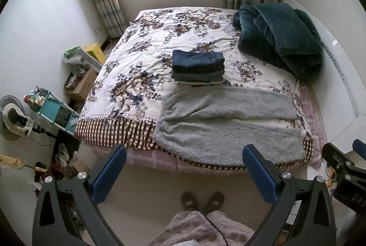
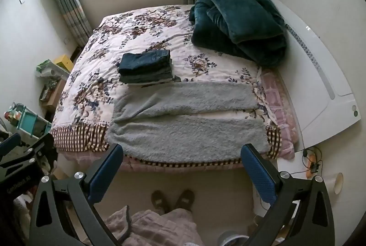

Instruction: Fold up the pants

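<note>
A: Where to start?
B: The grey pants [image 1: 228,122] lie flat at the bed's [image 1: 141,58] near edge, just in front of one folded stack [image 1: 198,65]. Left tool [image 1: 183,174] and right tool [image 2: 181,171], both apart and empty, should each take a waistband corner evenly.

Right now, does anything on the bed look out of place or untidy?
Nothing stands out. The grey fleece pants lie flat at the near edge, the folded stack is neat, and the teal blanket sits bundled by the headboard.
</note>
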